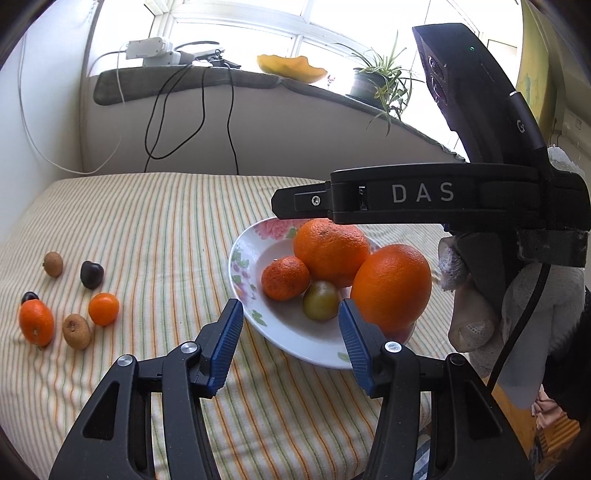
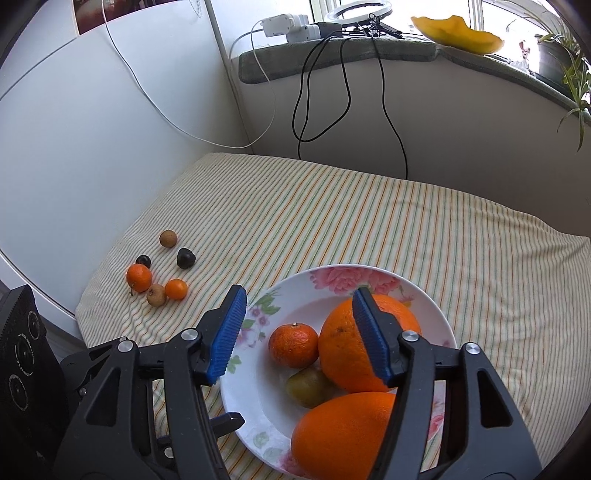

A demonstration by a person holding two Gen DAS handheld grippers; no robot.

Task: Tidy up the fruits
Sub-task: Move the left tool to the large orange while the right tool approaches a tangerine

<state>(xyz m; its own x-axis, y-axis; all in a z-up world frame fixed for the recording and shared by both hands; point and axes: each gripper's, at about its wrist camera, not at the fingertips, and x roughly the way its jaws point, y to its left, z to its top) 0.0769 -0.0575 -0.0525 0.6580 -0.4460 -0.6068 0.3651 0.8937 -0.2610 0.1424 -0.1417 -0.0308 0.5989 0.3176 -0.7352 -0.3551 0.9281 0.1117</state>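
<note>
A white floral plate (image 1: 251,280) (image 2: 255,402) on the striped cloth holds two large oranges (image 1: 330,249) (image 2: 347,350), a mandarin (image 1: 285,277) (image 2: 293,345) and a green-brown fruit (image 1: 321,300) (image 2: 308,386). Several small fruits lie in a loose group at the left: a small orange (image 1: 36,321) (image 2: 139,277), a kumquat (image 1: 103,308) (image 2: 176,289), brown longans (image 1: 76,331) (image 2: 156,295) and dark cherries (image 1: 92,274) (image 2: 185,257). My left gripper (image 1: 291,317) is open and empty at the plate's near rim. My right gripper (image 2: 299,314) is open and empty above the plate; it also shows in the left wrist view (image 1: 424,195).
The striped cloth (image 1: 155,221) (image 2: 369,214) covers the table. Walls stand at the left and back, with cables (image 2: 343,85) hanging from a windowsill. A potted plant (image 1: 376,81) and a yellow dish (image 2: 458,33) sit on the sill. A gloved hand (image 1: 476,306) is at the right.
</note>
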